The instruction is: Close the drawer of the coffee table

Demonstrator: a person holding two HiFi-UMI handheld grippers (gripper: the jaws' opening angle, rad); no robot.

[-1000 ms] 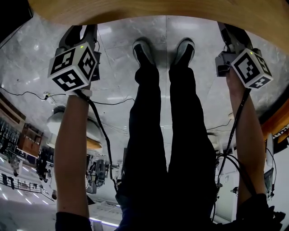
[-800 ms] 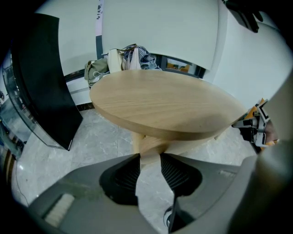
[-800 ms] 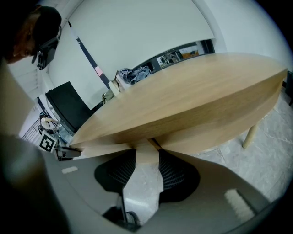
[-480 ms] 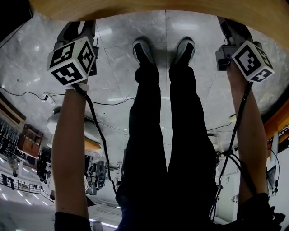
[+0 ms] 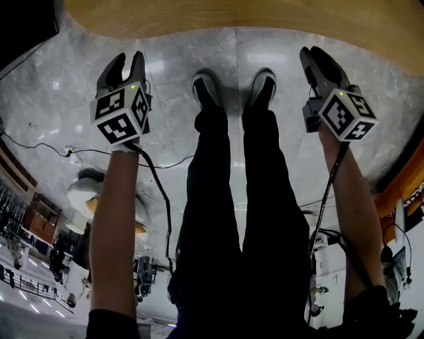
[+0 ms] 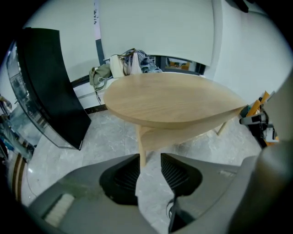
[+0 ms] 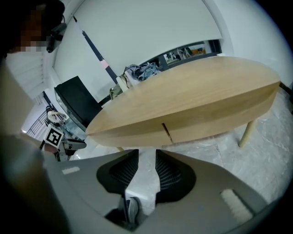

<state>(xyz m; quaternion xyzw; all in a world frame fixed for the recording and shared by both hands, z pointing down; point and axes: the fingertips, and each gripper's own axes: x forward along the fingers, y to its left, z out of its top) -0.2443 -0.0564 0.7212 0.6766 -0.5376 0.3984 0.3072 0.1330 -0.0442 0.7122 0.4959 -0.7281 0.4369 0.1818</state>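
The oval light-wood coffee table fills the top of the head view, its edge just beyond both grippers. In the right gripper view its side band carries a dark upright seam, and the drawer front to the right of that seam lies flush with the band. My left gripper hangs above the marble floor short of the table, open with nothing between its pads. My right gripper is likewise clear of the table; its jaws are closing, a narrow gap remains and nothing is in it.
The person's legs and dark shoes stand between the grippers. A black panel and a pile of bags and clothes lie beyond the table. Table legs stand on the grey marble floor. A cable runs along the floor at left.
Both grippers have drawn back from under the table edge toward the person and risen; their jaws now show fully, clear of the table.
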